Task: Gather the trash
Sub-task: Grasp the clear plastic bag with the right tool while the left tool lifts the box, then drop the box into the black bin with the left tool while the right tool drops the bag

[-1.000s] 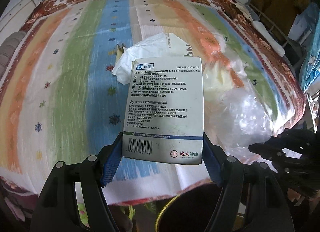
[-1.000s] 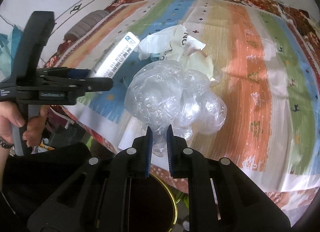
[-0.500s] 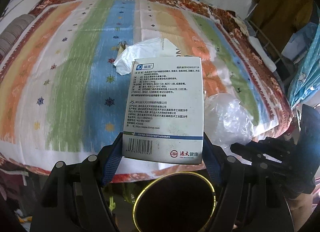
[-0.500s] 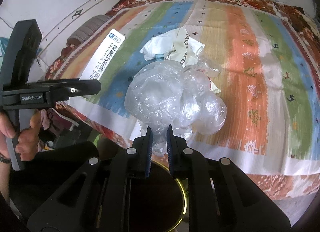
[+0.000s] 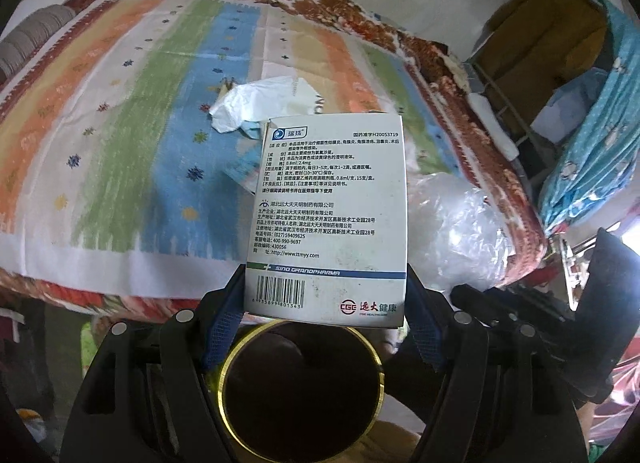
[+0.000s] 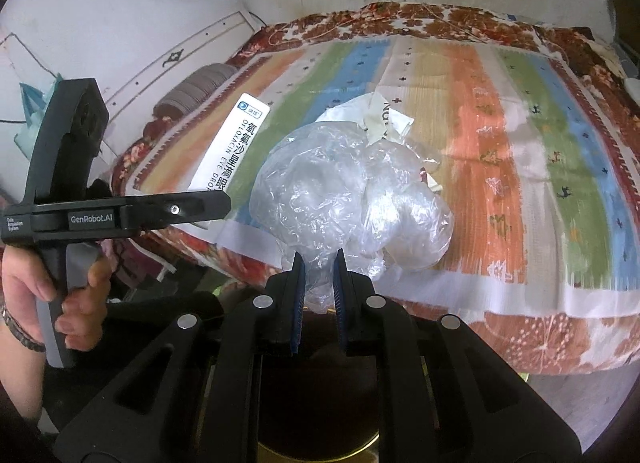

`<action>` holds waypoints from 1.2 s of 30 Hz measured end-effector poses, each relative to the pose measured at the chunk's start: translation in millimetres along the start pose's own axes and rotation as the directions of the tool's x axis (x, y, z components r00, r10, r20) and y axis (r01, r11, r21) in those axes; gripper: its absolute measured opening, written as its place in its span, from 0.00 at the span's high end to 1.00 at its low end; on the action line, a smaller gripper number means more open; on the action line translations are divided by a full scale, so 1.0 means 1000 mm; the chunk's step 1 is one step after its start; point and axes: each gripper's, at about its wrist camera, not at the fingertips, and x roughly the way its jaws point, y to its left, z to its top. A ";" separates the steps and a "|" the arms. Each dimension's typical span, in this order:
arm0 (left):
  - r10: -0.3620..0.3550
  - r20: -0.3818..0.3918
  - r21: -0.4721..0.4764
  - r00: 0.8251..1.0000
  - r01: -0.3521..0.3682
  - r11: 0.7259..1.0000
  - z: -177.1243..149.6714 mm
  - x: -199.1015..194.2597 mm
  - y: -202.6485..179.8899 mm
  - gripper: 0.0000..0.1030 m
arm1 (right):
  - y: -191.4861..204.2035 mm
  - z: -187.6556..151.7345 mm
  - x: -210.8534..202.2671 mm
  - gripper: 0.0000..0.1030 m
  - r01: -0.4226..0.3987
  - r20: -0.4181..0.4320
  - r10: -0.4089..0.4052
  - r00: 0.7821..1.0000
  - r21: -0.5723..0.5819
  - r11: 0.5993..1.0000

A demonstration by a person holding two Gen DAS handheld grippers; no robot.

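Black plastic grippers [image 6: 318, 287] — blue ribbed pads, silver screws, "GenRobot.AI" lettering

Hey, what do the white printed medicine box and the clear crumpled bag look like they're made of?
White printed medicine box: likely thin, smooth-coated cardboard, judging by flat faces, crisp edges and sharp print. Clear crumpled bag: thin glossy plastic film, see-through, with fine wrinkles and bright glints, bunched softly where the right gripper pinches it.
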 end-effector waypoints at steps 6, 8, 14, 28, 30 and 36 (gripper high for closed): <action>-0.099 0.017 -0.050 0.995 0.100 0.994 -0.021 -0.010 -0.005 0.30 | 0.008 -0.016 -0.019 0.88 0.035 0.044 -0.034 0.998 -0.015 0.999; -0.113 0.026 -0.052 0.993 0.114 0.992 -0.029 -0.013 -0.008 0.30 | 0.012 -0.022 -0.024 0.88 0.028 0.051 -0.027 0.998 -0.017 0.999; -0.147 0.015 -0.085 0.989 0.148 0.985 -0.052 -0.015 -0.007 0.30 | 0.016 -0.043 -0.029 0.89 0.012 0.045 -0.012 0.999 0.003 1.000; -0.107 -0.030 -0.220 0.994 0.097 0.971 -0.103 0.000 0.009 0.30 | 0.008 -0.092 -0.019 0.88 -0.023 -0.033 0.027 0.999 0.107 0.994; -0.107 -0.046 -0.259 0.993 0.092 0.962 -0.109 0.006 0.015 0.30 | 0.005 -0.100 -0.011 0.88 -0.019 -0.062 0.028 0.998 0.135 0.991; -0.106 -0.082 -0.304 0.991 0.076 0.950 -0.121 0.016 0.021 0.30 | 0.002 -0.116 0.009 0.88 -0.016 -0.129 0.041 0.991 0.185 0.983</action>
